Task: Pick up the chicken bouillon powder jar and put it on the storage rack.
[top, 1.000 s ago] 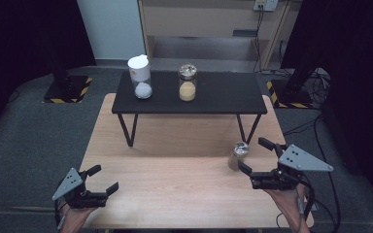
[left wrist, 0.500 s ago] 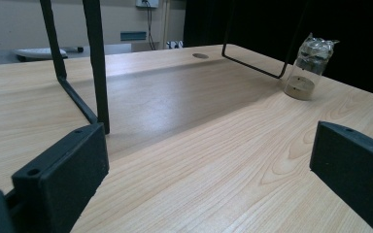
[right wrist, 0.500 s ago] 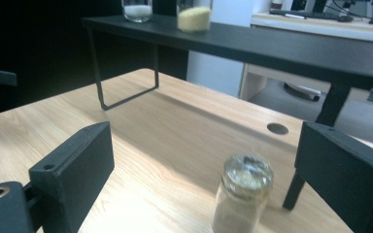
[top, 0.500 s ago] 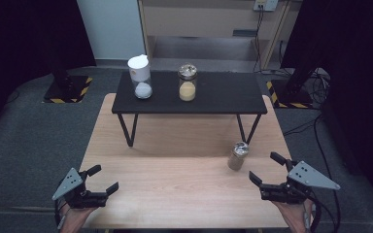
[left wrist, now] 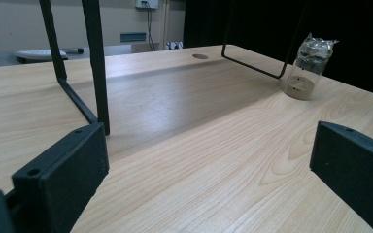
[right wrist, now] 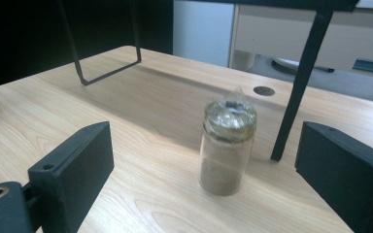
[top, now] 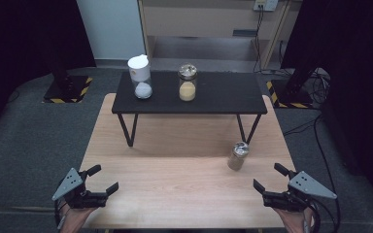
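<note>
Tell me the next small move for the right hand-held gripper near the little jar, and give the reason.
Probably ease the right hand-held gripper forward toward the small jar. Its jaws are open and the jar stands upright on the wooden table ahead of them, roughly centred between them in the right gripper view but not yet between the pads. The left hand-held gripper sits far off.

A black raised shelf (top: 223,94) stands on the wooden table (top: 175,194). On the shelf, a white-capped jar (top: 141,77) and a yellow-filled jar (top: 187,85) stand upright, near each other.
</note>
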A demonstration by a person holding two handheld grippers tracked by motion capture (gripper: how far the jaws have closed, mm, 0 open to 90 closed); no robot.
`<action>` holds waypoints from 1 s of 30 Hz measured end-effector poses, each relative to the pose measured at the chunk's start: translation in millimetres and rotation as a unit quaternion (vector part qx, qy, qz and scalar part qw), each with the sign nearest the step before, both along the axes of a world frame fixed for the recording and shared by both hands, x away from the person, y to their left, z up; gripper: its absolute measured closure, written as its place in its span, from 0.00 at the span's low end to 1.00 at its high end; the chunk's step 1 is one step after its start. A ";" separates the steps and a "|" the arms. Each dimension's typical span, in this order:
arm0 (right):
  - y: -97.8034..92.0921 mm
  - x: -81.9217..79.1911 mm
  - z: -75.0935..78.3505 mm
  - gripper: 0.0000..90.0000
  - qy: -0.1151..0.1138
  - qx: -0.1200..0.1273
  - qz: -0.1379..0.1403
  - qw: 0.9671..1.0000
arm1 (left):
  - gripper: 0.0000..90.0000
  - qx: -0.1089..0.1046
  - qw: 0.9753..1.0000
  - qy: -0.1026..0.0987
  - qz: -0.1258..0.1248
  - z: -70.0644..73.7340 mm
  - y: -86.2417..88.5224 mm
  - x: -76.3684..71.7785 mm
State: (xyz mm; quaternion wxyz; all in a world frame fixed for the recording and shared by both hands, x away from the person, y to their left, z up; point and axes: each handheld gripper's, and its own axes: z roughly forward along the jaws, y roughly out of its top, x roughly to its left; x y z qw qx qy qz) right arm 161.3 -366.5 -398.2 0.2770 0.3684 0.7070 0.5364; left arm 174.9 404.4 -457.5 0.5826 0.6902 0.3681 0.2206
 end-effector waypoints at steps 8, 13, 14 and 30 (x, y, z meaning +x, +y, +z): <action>-4.2 -2.8 -13.0 0.08 0.005 0.003 -0.014 1.000 | 0.00 0.004 1.000 -0.002 -0.002 0.3 -1.0 0.2; -5.3 -3.8 -19.0 0.08 0.006 0.000 -0.020 1.000 | 0.00 0.003 1.000 -0.003 -0.001 0.1 -0.7 -0.1; -6.2 -3.3 -20.8 0.08 0.008 0.000 -0.019 1.000 | 0.00 0.003 1.000 -0.003 -0.001 0.2 -0.8 -0.1; -11.5 -2.4 -31.5 0.08 0.007 0.004 -0.025 1.000 | 0.00 0.004 1.000 -0.005 -0.007 0.2 -1.5 1.6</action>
